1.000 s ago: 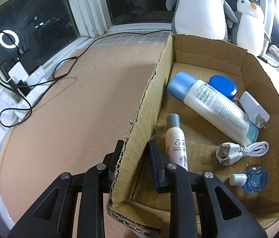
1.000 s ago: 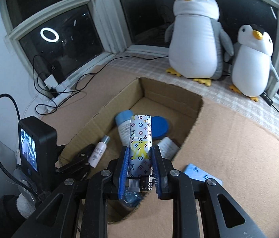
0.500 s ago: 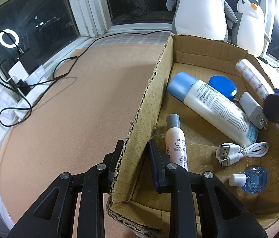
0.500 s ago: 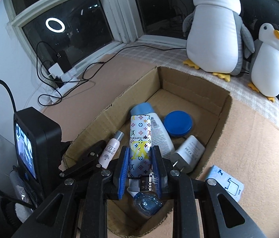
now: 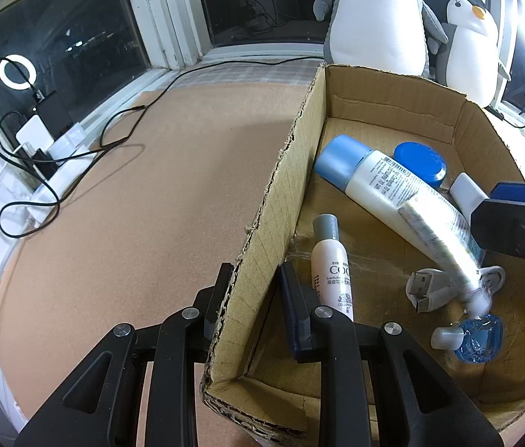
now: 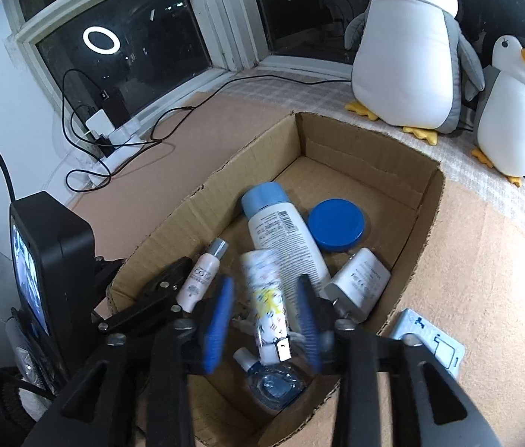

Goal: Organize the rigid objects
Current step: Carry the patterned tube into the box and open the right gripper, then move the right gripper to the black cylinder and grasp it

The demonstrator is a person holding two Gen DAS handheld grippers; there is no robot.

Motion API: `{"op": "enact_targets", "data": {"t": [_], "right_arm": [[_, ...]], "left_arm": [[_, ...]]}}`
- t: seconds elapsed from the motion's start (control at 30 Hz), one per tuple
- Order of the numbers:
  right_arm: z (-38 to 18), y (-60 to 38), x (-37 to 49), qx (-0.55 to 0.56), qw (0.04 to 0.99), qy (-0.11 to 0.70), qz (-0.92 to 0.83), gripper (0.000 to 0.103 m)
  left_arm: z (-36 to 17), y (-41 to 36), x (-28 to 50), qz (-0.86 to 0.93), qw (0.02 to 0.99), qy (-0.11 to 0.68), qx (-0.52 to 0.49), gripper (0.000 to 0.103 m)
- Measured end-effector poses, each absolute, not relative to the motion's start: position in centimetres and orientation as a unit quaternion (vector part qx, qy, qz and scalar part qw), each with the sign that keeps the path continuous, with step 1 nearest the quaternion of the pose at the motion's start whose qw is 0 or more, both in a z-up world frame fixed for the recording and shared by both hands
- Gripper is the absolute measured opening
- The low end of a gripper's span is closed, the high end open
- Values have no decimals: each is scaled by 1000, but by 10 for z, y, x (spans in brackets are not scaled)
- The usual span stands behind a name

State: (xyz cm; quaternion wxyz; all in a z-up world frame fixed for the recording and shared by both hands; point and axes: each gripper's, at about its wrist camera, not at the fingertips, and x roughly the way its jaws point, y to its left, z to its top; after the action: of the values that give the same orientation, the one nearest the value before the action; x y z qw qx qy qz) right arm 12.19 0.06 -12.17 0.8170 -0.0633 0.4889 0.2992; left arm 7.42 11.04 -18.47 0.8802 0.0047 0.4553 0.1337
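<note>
White with small coloured monogram marks, the patterned tube (image 6: 266, 303) is a smooth cylinder, blurred, tilted between the blue pads of the right gripper (image 6: 264, 322). The jaws stand wide apart and touch nothing; the tube is free, inside the cardboard box (image 6: 340, 147) near its front wall. In the left wrist view the same tube (image 5: 437, 238) lies across the big white bottle (image 5: 374, 182) with a pale blue cap. Under its lower end are a clear blue round bottle (image 5: 480, 339) and a white USB cable (image 5: 426, 290). Beside them rest a small white bottle (image 5: 331, 272) with a grey cap, a flat blue lid (image 5: 420, 160) and a white charger (image 6: 361, 279). The left gripper (image 5: 255, 294) clamps the box's corrugated left wall, one finger on each side. Two plush penguins (image 6: 411, 44) stand beyond the box's far edge.
</note>
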Motion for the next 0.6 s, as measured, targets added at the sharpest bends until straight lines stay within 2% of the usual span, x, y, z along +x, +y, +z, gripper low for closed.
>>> {"op": "enact_targets", "data": {"t": [0.2, 0.37, 0.47, 0.6], "right_arm": [[-121, -2, 123, -64, 819, 488, 296, 53], [-121, -3, 123, -66, 822, 486, 292, 56], [-120, -4, 122, -69, 823, 485, 289, 63], [-118, -6, 122, -69, 824, 483, 287, 64]], "left_arm": [[-185, 110, 74, 134, 880, 455, 4, 22], [-185, 110, 74, 134, 880, 455, 4, 22], [-185, 110, 74, 134, 880, 455, 4, 22], [-185, 110, 74, 134, 880, 455, 4, 22]]}}
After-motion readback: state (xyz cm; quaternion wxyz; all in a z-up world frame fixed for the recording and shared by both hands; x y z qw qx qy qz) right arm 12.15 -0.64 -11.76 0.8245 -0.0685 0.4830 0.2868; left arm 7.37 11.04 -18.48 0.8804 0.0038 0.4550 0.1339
